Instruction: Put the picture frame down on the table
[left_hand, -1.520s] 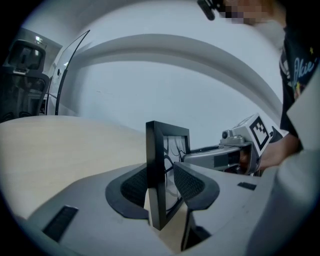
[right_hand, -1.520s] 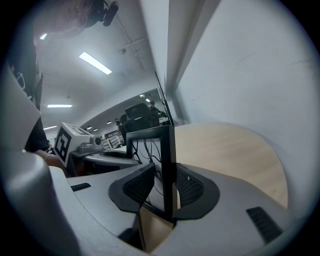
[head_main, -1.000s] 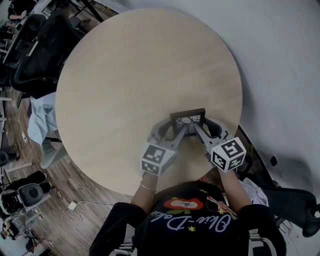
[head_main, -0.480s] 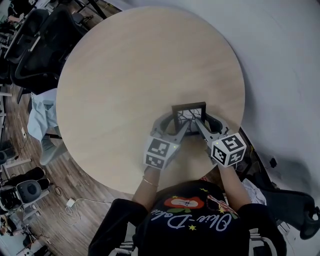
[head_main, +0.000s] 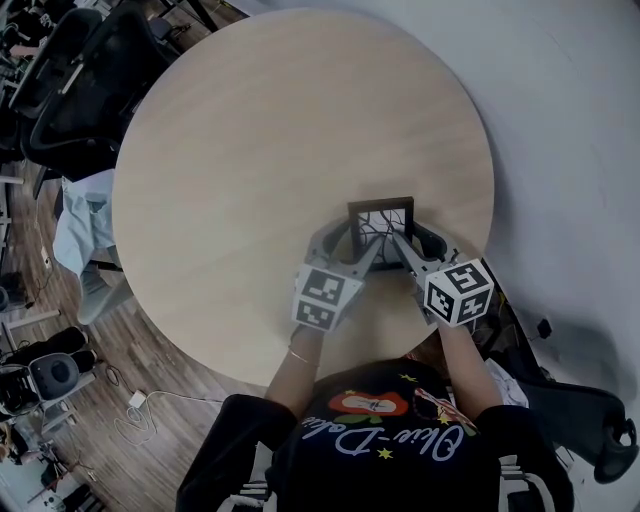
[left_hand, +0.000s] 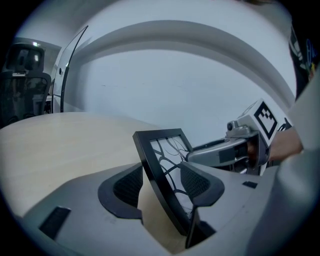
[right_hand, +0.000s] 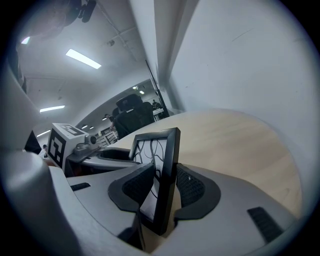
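A small black picture frame (head_main: 381, 222) with a branch-line picture is held upright just above the near right part of the round wooden table (head_main: 260, 140). My left gripper (head_main: 350, 248) is shut on its left lower edge and my right gripper (head_main: 403, 244) on its right lower edge. In the left gripper view the frame (left_hand: 161, 160) leans slantwise between the pads of my left gripper (left_hand: 165, 189), with the right gripper's body (left_hand: 227, 152) beyond. In the right gripper view the frame (right_hand: 169, 160) stands edge-on in my right gripper (right_hand: 162, 189), pads close on both sides.
Black office chairs (head_main: 75, 95) stand off the table's left edge, with a pale blue cloth (head_main: 82, 222) draped below them. A grey wall (head_main: 570, 150) runs close behind the table's right side. The person's torso (head_main: 385, 440) is at the near edge.
Both grippers have carried the frame slightly farther onto the table. The frame has tipped back, so more of its face shows from above.
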